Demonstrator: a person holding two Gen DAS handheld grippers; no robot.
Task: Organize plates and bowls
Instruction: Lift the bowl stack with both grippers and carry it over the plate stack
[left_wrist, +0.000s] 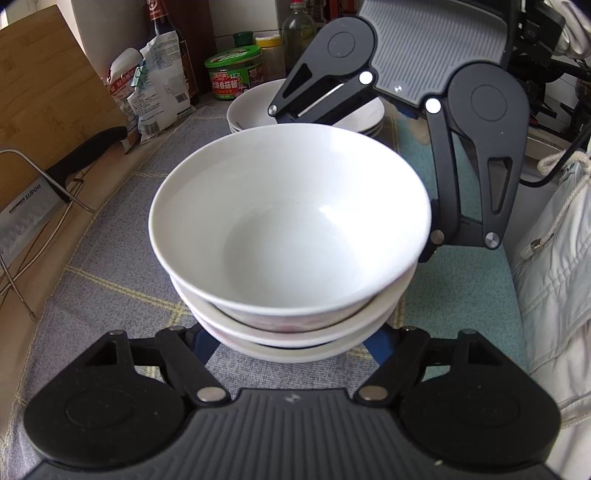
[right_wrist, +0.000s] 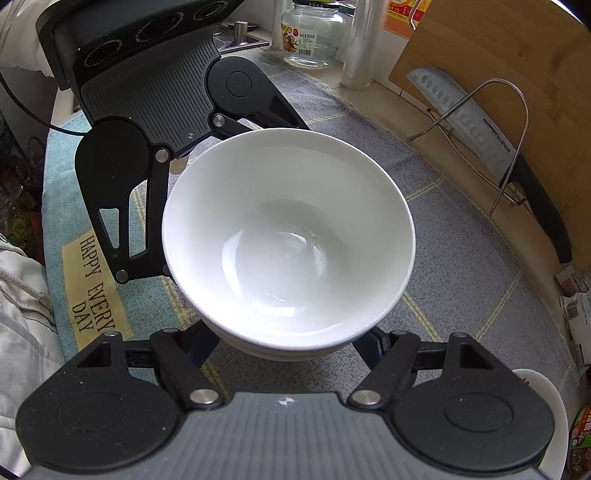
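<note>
Your worktop (left_wrist: 110, 258) is covered by a grey checked cloth, and the stack of white bowls (left_wrist: 291, 229) sits in the middle of it, three deep as far as the rims show. A second pile of white plates (left_wrist: 255, 107) lies behind it at twelve o'clock in the left wrist view, near the green-lidded jar (left_wrist: 233, 75). The cutting board (right_wrist: 498, 92) and cleaver (right_wrist: 476, 125) lean in the wire rack at two o'clock in the right wrist view.

Your left gripper (left_wrist: 291, 341) is closed in on the stack, its fingers hugging the lower bowls from either side at six o'clock. Your right gripper (right_wrist: 291, 345) reaches in from the far side and brackets the stack the same way; its fingertips are hidden under the rims, so you cannot tell whether they press or only flank.

The risk is the top bowl: it looks seated slightly off level and is gripped by nothing. Lift unevenly, or with one hand ahead of the other, and it could slide out or the glazed sides could slip through the fingers. Swing wide and you might clip the plates.
</note>
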